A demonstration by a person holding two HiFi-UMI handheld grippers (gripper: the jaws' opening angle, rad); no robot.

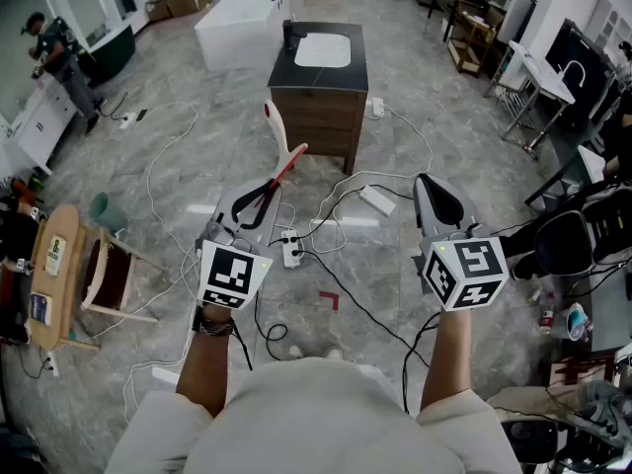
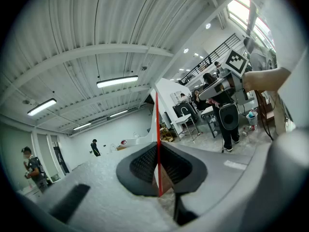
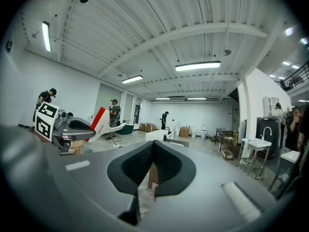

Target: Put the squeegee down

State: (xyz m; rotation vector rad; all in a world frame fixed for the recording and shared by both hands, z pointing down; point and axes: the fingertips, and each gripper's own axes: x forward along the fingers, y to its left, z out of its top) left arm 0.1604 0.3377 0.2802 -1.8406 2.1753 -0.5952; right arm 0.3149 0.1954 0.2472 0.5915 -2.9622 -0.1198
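Note:
The squeegee has a red and white handle, and my left gripper is shut on it. It points up and away towards the dark vanity. In the left gripper view its edge shows as a thin red line pinched between the black pads. My right gripper hovers level at the right with nothing in it and its jaws together. In the right gripper view the pads meet at the tips. The squeegee and the left gripper show at that view's left.
A vanity with a white basin stands ahead, with a white bathtub beyond it. Cables and a power strip lie on the marble floor below my grippers. A wooden stool is at the left. People stand at the far left.

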